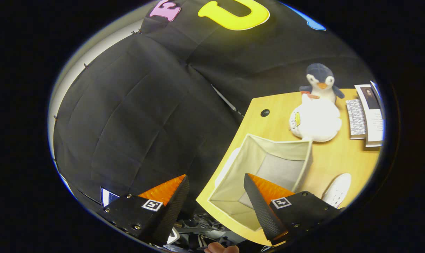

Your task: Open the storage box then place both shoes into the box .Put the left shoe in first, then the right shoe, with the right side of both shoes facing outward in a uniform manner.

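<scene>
One white shoe on desk beside open fabric storage box, box ready for loading; gripper spread, empty, above desk edge.

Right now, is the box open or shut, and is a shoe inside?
Open: the box has no lid on, and its bare inner walls and floor show. No shoe inside; one shoe lies beside it. The gripper is open.

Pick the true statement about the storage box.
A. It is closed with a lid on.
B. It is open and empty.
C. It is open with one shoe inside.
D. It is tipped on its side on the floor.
B: the box stands open on the table with only its bare bottom showing inside, a white shoe lies outside it, and the gripper hovers open, holding nothing.
</scene>
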The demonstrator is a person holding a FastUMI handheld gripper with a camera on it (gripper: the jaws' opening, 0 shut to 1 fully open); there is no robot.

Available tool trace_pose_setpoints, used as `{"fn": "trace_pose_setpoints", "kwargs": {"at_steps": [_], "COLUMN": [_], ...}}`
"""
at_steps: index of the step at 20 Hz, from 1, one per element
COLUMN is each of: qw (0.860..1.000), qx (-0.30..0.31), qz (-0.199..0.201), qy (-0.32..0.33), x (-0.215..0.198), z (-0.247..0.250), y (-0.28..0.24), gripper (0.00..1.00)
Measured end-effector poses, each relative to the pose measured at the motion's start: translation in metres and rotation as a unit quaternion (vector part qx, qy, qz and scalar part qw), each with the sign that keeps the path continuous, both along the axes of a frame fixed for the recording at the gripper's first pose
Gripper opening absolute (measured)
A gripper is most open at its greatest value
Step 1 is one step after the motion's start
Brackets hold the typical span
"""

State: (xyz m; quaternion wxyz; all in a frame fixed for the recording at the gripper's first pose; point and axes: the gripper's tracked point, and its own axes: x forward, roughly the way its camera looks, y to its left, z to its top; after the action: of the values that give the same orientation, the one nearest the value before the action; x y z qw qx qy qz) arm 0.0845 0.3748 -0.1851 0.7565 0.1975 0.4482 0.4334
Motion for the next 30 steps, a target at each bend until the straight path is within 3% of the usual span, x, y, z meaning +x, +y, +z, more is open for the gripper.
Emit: {"fn": "trace_pose_setpoints", "kwargs": {"at_steps": [10, 15, 22, 26, 30], "qw": [0.992, 0.981, 0.967, 0.957, 0.947], "qx": [-0.106, -0.175, -0.235, -0.278, -0.305], "qz": [-0.074, -0.083, -0.066, -0.047, -0.056], "qy": [-0.006, 0.019, 0.074, 0.074, 0.085], "x": [0.006, -0.005, -0.033, -0.039, -0.04], "z": [-0.051, -0.098, -0.157, -0.187, -0.213], "y": [-0.149, -0.207, -0.246, -0.257, -0.255], "gripper": [0.96, 0.97, 0.96, 0.96, 0.96]}}
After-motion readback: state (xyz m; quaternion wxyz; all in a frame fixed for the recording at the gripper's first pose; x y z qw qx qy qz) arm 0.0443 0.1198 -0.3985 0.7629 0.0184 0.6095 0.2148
